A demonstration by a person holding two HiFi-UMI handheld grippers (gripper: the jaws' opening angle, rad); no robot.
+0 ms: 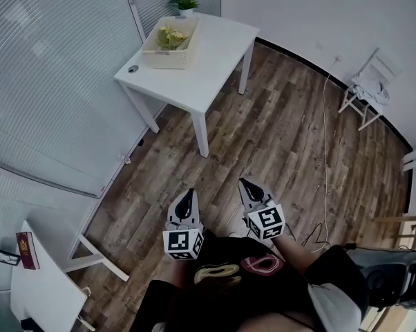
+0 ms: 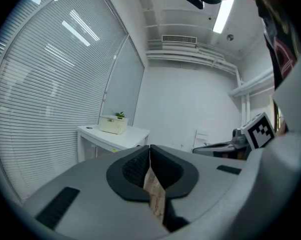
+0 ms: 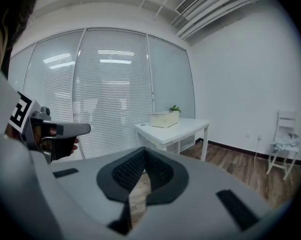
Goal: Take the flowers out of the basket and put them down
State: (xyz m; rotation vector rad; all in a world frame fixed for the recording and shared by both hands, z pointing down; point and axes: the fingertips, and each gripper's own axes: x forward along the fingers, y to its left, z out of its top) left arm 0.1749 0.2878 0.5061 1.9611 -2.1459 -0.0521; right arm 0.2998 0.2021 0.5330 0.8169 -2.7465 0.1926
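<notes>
Peeking from basket point(image 1: 168, 60), indistinct flowers point(image 1: 171, 37).

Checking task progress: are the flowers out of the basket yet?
No, the yellowish flowers lie inside the white basket on the white table.

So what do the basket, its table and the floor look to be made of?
Basket: probably plastic, off-white and matte; its walls show a fine openwork lattice.
Table: white painted or laminated board, judging by the smooth, even top and square legs.
Floor: brown planks with visible grain and mixed tones; whether real wood or laminate cannot be told.
</notes>
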